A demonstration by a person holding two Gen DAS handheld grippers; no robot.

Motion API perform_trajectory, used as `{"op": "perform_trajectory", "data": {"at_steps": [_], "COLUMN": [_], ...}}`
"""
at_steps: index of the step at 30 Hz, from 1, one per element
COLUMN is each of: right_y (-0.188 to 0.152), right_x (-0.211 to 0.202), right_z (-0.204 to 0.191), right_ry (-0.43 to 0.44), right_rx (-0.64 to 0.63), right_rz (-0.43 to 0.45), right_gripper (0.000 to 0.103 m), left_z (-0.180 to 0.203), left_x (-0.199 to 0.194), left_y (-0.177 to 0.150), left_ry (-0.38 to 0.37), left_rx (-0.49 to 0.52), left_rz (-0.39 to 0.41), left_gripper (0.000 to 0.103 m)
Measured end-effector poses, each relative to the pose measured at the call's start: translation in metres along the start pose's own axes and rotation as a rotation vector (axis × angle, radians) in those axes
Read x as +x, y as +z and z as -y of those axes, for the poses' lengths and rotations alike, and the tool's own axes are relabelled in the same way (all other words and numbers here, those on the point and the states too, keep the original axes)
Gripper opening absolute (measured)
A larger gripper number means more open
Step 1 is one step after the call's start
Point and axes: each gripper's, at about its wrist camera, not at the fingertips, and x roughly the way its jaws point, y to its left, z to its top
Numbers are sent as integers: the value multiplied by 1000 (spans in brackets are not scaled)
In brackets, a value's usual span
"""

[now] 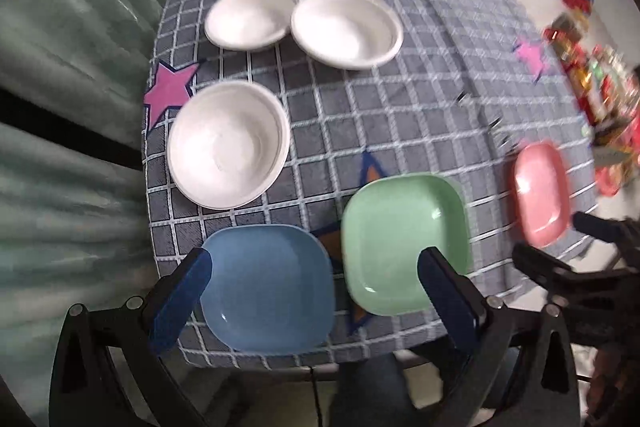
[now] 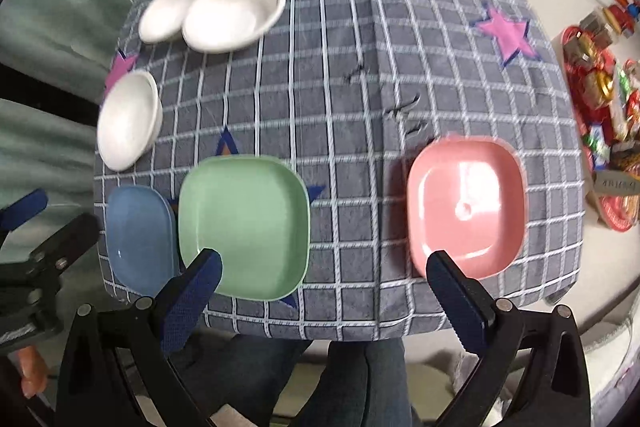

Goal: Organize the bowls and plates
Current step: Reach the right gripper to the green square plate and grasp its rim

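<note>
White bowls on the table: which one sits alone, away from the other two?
The white bowl beside the purple star; the other two bowls sit touching farther back.

left gripper (image 1: 316, 301) fingers spread, right gripper (image 2: 324, 301) likewise

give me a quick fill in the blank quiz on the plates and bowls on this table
1. Between the blue plate and the pink plate lies the ____ plate.
2. The number of white bowls on the checked tablecloth is ____.
3. The left gripper holds nothing; its jaws stand ____.
4. The right gripper hovers at the table's ____ edge.

Missing words: green; three; open; near
</note>
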Motion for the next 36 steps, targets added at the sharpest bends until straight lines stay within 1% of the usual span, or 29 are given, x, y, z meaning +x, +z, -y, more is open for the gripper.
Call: {"op": "perform_trajectory", "data": {"at_steps": [2,5,8,10,11,14,15,17,19,21,23,25,27,30,33,35,36], "right_y": [-1,-2,2,4,5,6,8,11,14,14,12,11,9,8,8,8,8], "right_x": [13,42,65,85,96,118,115,118,119,121,120,117,117,117,119,124,124], "right_z": [0,1,2,1,0,0,-2,-7,-7,6,26,38,55,78,106,123,130], "right_ry": [0,2,21,46,72,109,87,61,-16,-84,-60,-50,-49,-67,-71,-56,-43], "right_rx": [3,16,32,48,55,59,41,1,-32,-24,22,30,41,31,31,42,53], "right_rz": [-26,-65,-80,-97,-106,-133,-97,-93,-88,-89,-88,-83,-94,-104,-128,-140,-146], "right_gripper": [103,103,103,103,103,103,103,103,103,103,103,103,103,103,103,103,103], "left_z": [0,-2,-4,-2,-1,1,3,8,15,26,40,57,70,86,101,114,121], "left_x": [20,46,64,71,75,82,83,87,92,93,93,95,97,99,109,116,118], "left_y": [-1,-7,-11,-13,-15,-17,-18,-18,-15,-14,-10,-7,-3,3,4,6,9], "left_ry": [6,12,29,53,68,67,68,71,63,57,51,41,46,60,26,21,40], "left_rx": [12,-8,-21,-10,-2,10,21,37,42,53,67,81,87,54,10,23,44], "left_rz": [-28,-72,-115,-122,-130,-140,-144,-147,-146,-146,-139,-131,-130,-129,-137,-127,-111], "left_gripper": [103,103,103,103,103,103,103,103,103,103,103,103,103,103,103,103,103]}}
